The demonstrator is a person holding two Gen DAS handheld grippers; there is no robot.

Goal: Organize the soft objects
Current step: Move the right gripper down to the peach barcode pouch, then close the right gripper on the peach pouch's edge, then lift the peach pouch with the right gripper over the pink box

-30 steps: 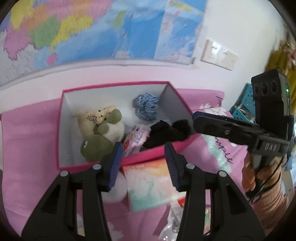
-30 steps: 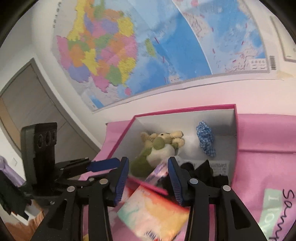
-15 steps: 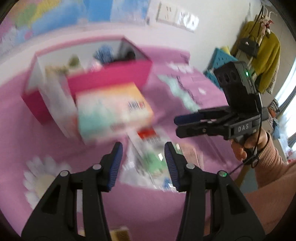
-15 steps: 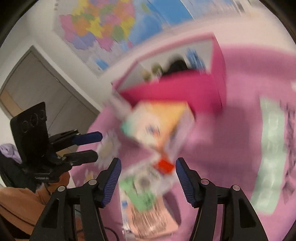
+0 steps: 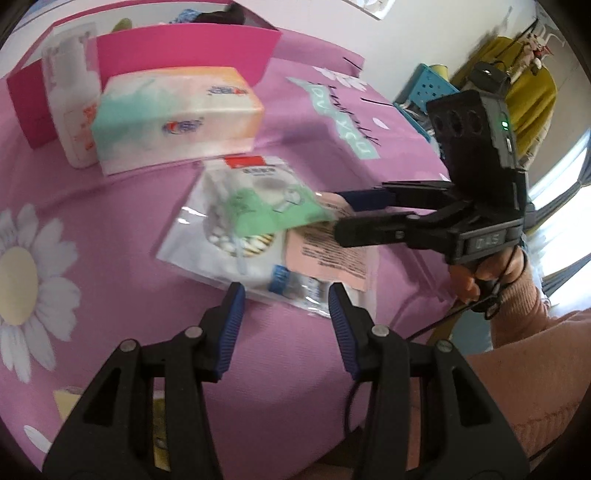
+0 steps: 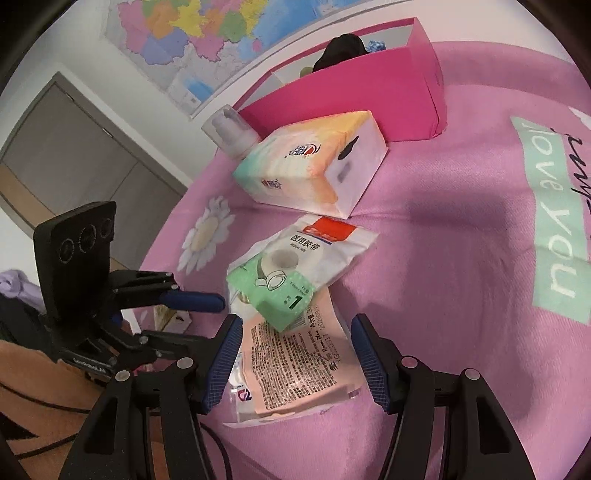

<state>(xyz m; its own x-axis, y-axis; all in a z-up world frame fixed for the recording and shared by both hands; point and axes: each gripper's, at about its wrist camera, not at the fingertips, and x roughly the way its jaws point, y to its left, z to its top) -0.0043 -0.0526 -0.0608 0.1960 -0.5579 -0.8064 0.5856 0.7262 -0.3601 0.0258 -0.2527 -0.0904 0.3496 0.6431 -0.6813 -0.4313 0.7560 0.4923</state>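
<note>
Pink cloth cover (image 6: 443,258): matt, fine woven texture, printed daisies and a mint panel. Pink box (image 6: 369,85): matt smooth card outside, pale inside. Tissue pack (image 6: 314,162): soft plastic film, slight sheen, pastel print. Medical tape bag (image 6: 306,258): glossy clear and white plastic with a green printed card inside, crinkled. Peach sachet (image 6: 295,362): glossy film, dense black print. White bottle (image 5: 70,96): smooth plastic, translucent cap. My left gripper (image 5: 286,299) and right gripper (image 6: 295,336): matt black moulded plastic with small metal screw heads, and ribbed blue rubbery pads (image 6: 365,354). My sleeve (image 5: 517,369): peach knit, ribbed cuff. Wall map (image 6: 207,33): smooth printed paper.
</note>
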